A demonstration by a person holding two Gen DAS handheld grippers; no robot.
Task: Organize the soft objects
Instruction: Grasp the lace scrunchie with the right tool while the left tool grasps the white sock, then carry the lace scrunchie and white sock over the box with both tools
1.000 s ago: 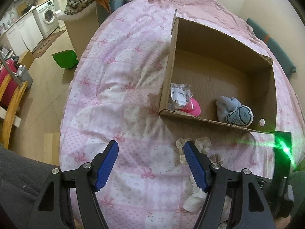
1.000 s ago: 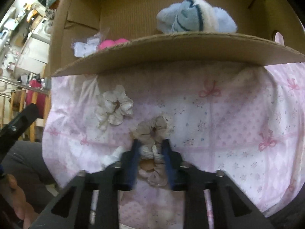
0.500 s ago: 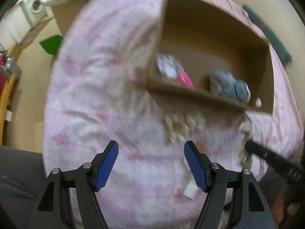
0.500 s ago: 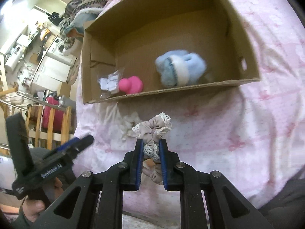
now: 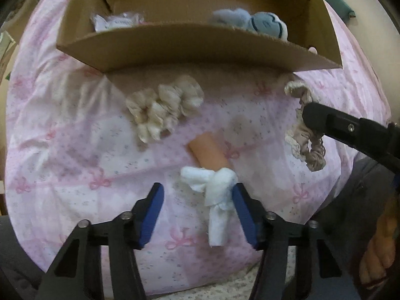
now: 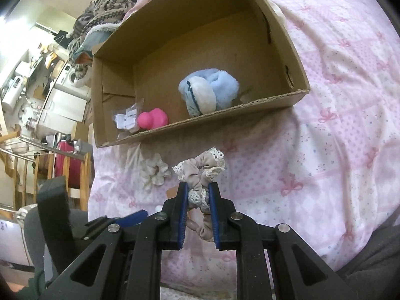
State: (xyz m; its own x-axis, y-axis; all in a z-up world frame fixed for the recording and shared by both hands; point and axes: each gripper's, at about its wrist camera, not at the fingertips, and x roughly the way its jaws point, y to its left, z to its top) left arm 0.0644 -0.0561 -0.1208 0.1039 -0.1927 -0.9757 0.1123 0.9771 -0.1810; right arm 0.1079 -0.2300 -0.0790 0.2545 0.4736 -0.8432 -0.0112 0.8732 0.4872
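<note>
Both views are fisheye, with black corners and straight edges bowed toward the rim. Light is soft, indoor and fairly dim. The left wrist view is smeared by motion blur, worst across the pink bedspread (image 5: 75,135) and the cream scrunchie (image 5: 162,107). The cardboard box (image 5: 190,45) throws a shadow just below its near wall. The right wrist view is sharper; its upper left is washed out by bright glare.

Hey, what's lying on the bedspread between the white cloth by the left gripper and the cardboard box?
In the left wrist view, an orange piece lies just beyond the white cloth, then a cream scrunchie nearer the cardboard box.
</note>
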